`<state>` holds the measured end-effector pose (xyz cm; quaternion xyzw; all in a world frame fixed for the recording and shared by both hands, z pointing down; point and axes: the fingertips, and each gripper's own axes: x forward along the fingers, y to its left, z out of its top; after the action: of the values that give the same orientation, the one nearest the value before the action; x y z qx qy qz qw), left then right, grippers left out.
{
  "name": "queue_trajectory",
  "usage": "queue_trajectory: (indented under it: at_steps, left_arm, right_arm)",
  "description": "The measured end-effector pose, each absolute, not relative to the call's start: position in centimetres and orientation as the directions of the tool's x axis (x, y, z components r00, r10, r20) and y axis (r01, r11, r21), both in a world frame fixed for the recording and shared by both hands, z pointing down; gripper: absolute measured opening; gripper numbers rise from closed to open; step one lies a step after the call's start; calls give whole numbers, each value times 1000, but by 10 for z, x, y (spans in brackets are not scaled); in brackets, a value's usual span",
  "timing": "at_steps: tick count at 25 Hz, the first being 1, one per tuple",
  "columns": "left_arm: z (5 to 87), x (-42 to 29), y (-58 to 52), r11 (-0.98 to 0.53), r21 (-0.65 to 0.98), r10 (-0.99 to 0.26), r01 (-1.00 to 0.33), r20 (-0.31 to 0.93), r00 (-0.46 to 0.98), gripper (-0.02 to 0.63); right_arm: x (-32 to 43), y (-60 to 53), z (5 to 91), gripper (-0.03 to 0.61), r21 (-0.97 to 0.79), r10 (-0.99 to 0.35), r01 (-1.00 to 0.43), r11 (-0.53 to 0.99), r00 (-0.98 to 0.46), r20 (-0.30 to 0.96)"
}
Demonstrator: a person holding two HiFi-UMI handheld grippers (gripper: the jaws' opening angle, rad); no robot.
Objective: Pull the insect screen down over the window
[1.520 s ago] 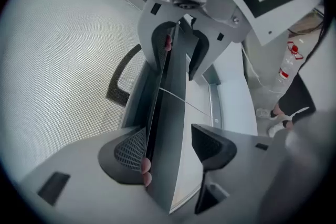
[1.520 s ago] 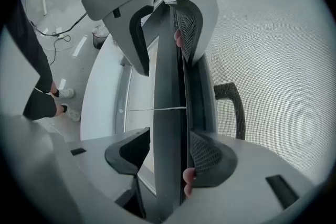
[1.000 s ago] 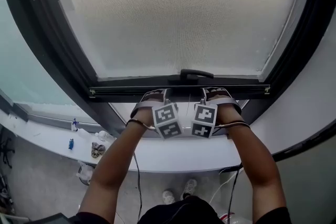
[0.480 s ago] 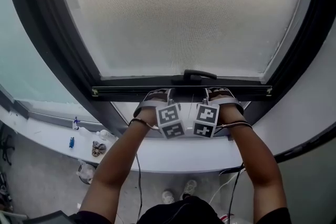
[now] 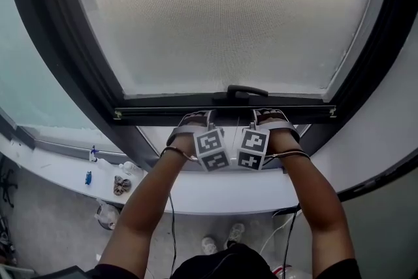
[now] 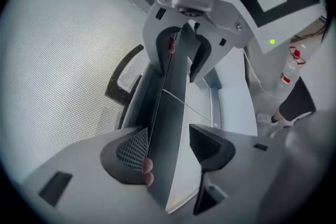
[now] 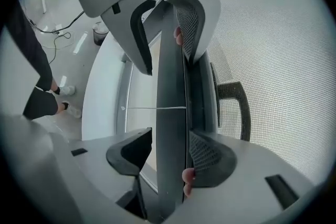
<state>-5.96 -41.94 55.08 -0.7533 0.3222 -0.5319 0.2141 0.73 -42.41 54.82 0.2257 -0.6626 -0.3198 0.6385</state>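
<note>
Though btl label blurs, bar hangs above sill.

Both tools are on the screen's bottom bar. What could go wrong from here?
1. The left tool and right tool have just been closing, with the bottom bar between their jaws. On that smooth bar either grip may slip, and the screen could spring up.
2. Both hold near the middle, so an uneven pull might tilt the bar and jam it.

The jaws of the left gripper have just been closing; the dark bottom bar of the insect screen is clamped between the pads. A black handle is seen at the bar's left edge.
</note>
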Motion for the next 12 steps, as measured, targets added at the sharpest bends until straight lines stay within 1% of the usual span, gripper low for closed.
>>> queue_trajectory:
  at_steps: [12]
  left_arm:
    - [554, -61, -424, -675, -712, -738, -194, 656, 158, 247]
  right_arm:
    - [7, -429, 548, 218, 744, -738, 91, 662, -94, 668]
